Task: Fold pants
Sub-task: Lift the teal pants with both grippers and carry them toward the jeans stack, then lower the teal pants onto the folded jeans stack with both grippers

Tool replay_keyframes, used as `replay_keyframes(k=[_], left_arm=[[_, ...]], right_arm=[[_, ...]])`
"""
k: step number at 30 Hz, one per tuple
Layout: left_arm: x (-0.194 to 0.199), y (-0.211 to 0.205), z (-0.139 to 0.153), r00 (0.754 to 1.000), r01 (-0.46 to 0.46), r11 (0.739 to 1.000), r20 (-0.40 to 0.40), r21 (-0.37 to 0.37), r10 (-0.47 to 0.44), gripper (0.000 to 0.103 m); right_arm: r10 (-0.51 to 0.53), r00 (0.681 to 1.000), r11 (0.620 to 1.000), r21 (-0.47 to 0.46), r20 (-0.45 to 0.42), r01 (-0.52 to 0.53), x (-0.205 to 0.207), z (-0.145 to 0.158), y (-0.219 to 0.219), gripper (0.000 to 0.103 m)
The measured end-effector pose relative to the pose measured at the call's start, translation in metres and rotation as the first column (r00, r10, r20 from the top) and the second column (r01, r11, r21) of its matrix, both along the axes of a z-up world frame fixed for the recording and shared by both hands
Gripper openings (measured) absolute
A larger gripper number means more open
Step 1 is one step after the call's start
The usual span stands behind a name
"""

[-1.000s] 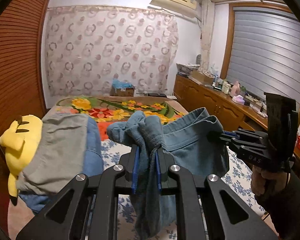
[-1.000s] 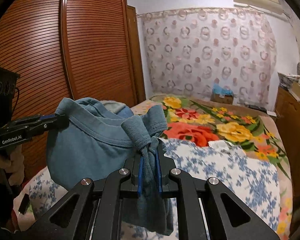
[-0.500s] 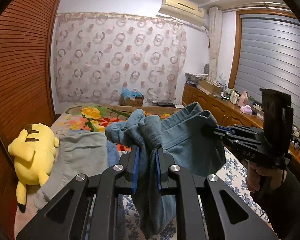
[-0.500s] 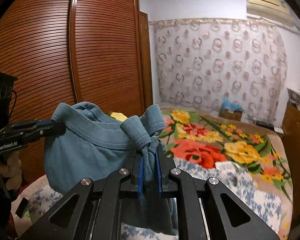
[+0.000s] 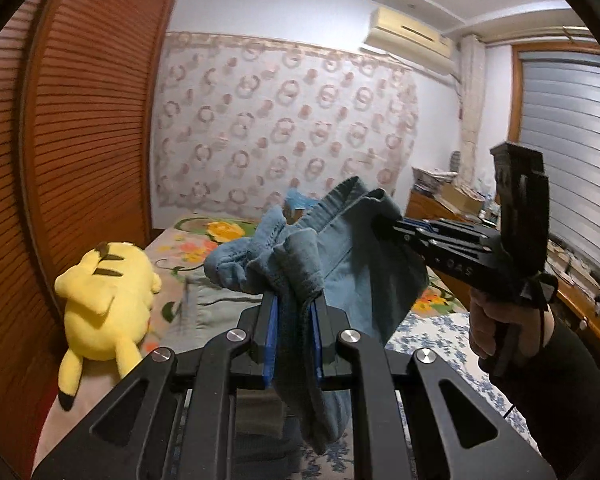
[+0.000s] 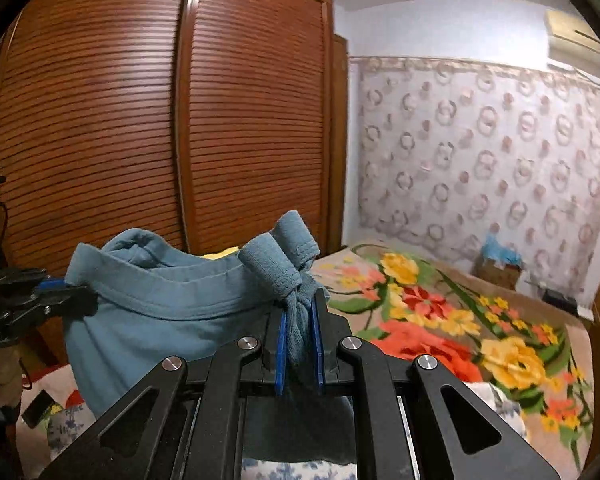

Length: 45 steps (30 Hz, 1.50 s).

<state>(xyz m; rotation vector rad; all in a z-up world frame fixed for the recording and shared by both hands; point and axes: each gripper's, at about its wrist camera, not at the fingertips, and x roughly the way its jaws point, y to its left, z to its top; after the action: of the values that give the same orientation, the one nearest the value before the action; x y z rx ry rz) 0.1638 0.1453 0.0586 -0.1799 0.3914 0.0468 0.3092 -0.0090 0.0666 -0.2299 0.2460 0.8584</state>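
Left hand-held gripper (image 5: 294,312) and right hand-held gripper (image 6: 300,320) both clamped on blue pants (image 5: 356,264), lifted above bed (image 6: 440,312).

Black angular left gripper (image 5: 296,320), blue pads, silver screws; right gripper (image 5: 384,226) matching (black sleeve, bare hand (image 5: 488,328)).

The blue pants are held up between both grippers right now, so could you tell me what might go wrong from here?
1. The left gripper pinches only a bunched wad of the blue pants; layers could slip out unevenly.
2. The right gripper grips a similar knot-like clump, so the waistband may stay twisted when laid down.
3. The yellow plush toy lies on the bed; the hanging fabric could land on it.
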Motion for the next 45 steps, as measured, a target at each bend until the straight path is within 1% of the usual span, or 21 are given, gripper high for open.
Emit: replay_keyframes(k=[5,9,12,15,19,21,22,23,24,26,27,28,29,30,32,35,37,39,42,45], left_arm=[[0.006,0.021,-0.025,0.997,-0.066,0.997,-0.050,-0.032,0.065,0.015],[0.008,0.033,-0.042,0.993,-0.098,0.994,-0.072,-0.049,0.095,0.015],[0.009,0.042,-0.053,0.988,-0.133,0.990,-0.088,-0.045,0.128,0.015],[0.008,0.053,-0.061,0.984,-0.153,0.986,-0.101,-0.060,0.146,0.015],[0.008,0.062,-0.070,0.977,-0.180,0.981,-0.126,-0.072,0.170,0.016],[0.009,0.067,-0.076,0.973,-0.191,0.978,-0.143,-0.080,0.179,0.018],[0.010,0.068,-0.079,0.971,-0.199,0.977,-0.152,-0.082,0.185,0.020],[0.012,0.069,-0.081,0.969,-0.203,0.976,-0.158,-0.079,0.188,0.024],[0.013,0.069,-0.082,0.969,-0.204,0.976,-0.160,-0.077,0.190,0.027],[0.011,0.068,-0.081,0.968,-0.207,0.976,-0.157,-0.073,0.194,0.039],[0.009,0.068,-0.079,0.970,-0.205,0.976,-0.150,-0.072,0.192,0.041],[0.008,0.067,-0.077,0.971,-0.203,0.977,-0.141,-0.070,0.192,0.047],[0.005,0.066,-0.073,0.973,-0.203,0.977,-0.123,-0.064,0.195,0.049],[0.004,0.065,-0.070,0.974,-0.204,0.977,-0.113,-0.060,0.196,0.049],[0.003,0.065,-0.060,0.978,-0.195,0.979,-0.085,-0.049,0.191,0.049],[0.007,0.060,-0.053,0.983,-0.169,0.985,-0.076,-0.022,0.167,0.049],[0.014,0.056,-0.054,0.984,-0.151,0.989,-0.097,-0.007,0.149,0.049],[0.022,0.052,-0.060,0.984,-0.124,0.992,-0.131,-0.009,0.122,0.049],[0.029,0.048,-0.070,0.980,-0.111,0.994,-0.170,-0.012,0.108,0.049],[0.033,0.048,-0.082,0.971,-0.117,0.993,-0.210,-0.012,0.112,0.049]], right_arm=[[0.046,0.999,0.997,-0.062,0.000,-0.046,0.031,-0.009,0.034,0.011],[0.069,0.997,0.994,-0.084,-0.033,-0.071,0.058,-0.022,0.056,0.011],[0.092,0.994,0.991,-0.092,-0.056,-0.097,0.076,-0.030,0.075,0.011],[0.112,0.991,0.987,-0.110,-0.074,-0.120,0.085,-0.031,0.092,0.011],[0.143,0.987,0.976,-0.156,-0.077,-0.153,0.094,-0.031,0.116,0.011],[0.145,0.986,0.972,-0.176,-0.083,-0.158,0.100,-0.034,0.122,0.011],[0.145,0.985,0.970,-0.181,-0.092,-0.160,0.105,-0.034,0.124,0.013],[0.146,0.984,0.969,-0.185,-0.104,-0.163,0.108,-0.034,0.126,0.019],[0.138,0.985,0.970,-0.186,-0.108,-0.157,0.110,-0.033,0.126,0.022],[0.123,0.985,0.974,-0.177,-0.121,-0.144,0.114,-0.029,0.122,0.032],[0.121,0.985,0.976,-0.167,-0.125,-0.141,0.115,-0.025,0.119,0.034],[0.116,0.985,0.979,-0.151,-0.128,-0.135,0.116,-0.021,0.114,0.037],[0.119,0.984,0.982,-0.132,-0.130,-0.136,0.116,-0.016,0.110,0.038],[0.114,0.985,0.985,-0.115,-0.130,-0.129,0.117,-0.010,0.103,0.040],[0.099,0.987,0.989,-0.096,-0.123,-0.111,0.116,-0.001,0.093,0.041],[0.117,0.984,0.988,-0.082,-0.133,-0.128,0.109,0.003,0.074,0.041],[0.138,0.977,0.985,-0.078,-0.161,-0.152,0.107,-0.001,0.062,0.041],[0.146,0.971,0.983,-0.081,-0.189,-0.164,0.106,-0.008,0.051,0.041],[0.158,0.959,0.979,-0.090,-0.233,-0.184,0.113,-0.017,0.048,0.041],[0.142,0.955,0.978,-0.113,-0.260,-0.177,0.130,-0.022,0.054,0.041]])
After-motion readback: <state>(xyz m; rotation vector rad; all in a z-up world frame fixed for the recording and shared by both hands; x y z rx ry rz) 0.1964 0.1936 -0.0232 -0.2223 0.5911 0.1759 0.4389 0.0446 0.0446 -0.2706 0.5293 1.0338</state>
